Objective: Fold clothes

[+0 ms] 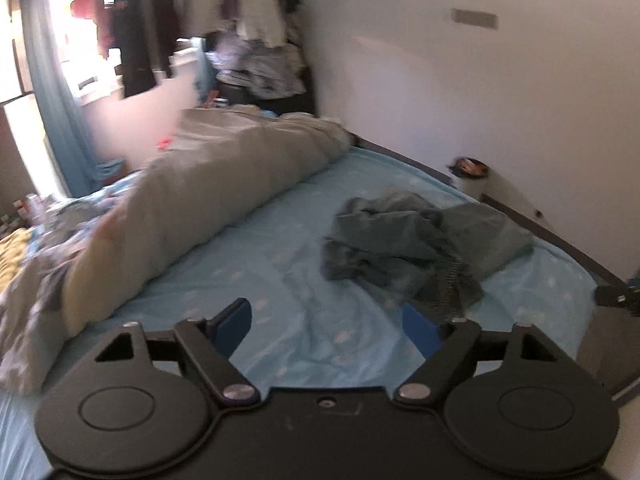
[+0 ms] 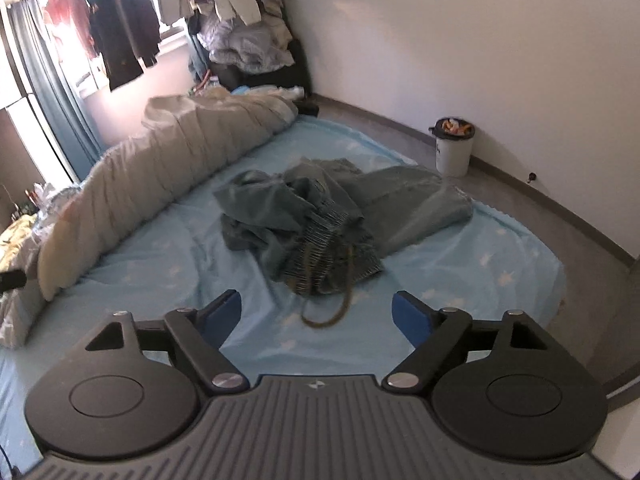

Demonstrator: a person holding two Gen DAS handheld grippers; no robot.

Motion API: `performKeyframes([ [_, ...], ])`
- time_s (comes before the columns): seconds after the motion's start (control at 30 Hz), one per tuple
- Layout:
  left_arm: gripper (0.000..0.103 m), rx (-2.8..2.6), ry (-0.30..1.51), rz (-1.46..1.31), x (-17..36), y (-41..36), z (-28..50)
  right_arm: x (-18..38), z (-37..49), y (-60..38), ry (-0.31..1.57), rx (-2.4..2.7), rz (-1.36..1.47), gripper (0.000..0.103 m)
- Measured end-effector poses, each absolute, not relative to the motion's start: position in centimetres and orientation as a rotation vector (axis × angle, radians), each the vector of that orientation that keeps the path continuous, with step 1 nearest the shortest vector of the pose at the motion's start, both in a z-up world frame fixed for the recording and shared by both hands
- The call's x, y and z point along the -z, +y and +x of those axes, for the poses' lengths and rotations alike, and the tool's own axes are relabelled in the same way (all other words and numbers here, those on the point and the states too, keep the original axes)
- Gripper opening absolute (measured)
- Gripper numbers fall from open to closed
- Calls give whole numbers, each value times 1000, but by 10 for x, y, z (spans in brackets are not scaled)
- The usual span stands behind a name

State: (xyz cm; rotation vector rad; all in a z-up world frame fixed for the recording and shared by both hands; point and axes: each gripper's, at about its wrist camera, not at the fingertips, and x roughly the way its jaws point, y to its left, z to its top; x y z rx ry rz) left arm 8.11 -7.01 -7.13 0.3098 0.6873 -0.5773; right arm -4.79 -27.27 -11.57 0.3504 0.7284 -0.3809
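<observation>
A crumpled grey-green garment (image 2: 320, 212) lies in a heap on the light blue star-print bedsheet (image 2: 460, 264). Its ribbed waistband and a brown drawstring loop (image 2: 332, 312) face me in the right wrist view. It also shows in the left wrist view (image 1: 420, 240), to the right of centre. My left gripper (image 1: 328, 320) is open and empty above the sheet, short of the heap. My right gripper (image 2: 316, 312) is open and empty, just short of the drawstring.
A long rolled grey duvet (image 2: 160, 176) lies along the left of the bed. A white bin (image 2: 454, 146) stands on the floor by the wall. Hanging clothes (image 2: 124, 32) and a laundry pile (image 2: 248, 48) fill the far corner. The bed edge (image 2: 556, 264) drops off on the right.
</observation>
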Motion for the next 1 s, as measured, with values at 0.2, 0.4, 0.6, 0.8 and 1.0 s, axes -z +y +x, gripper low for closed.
performKeyframes([
  [0.2,76,696,689,446,119,-184,117,167,-7,-329,825,302,198,72],
  [0.4,76,768,660,597,189,-294,145,232,41,-384,930,222,57,62],
  [0.6,76,833,606,848,272,-380,157,282,69,-425,970,176,-17,54],
  [0.8,72,827,464,1163,355,-435,160,324,78,-439,1002,147,-15,54],
  [1.0,57,776,381,1335,389,-457,181,345,72,-434,1014,122,-15,54],
])
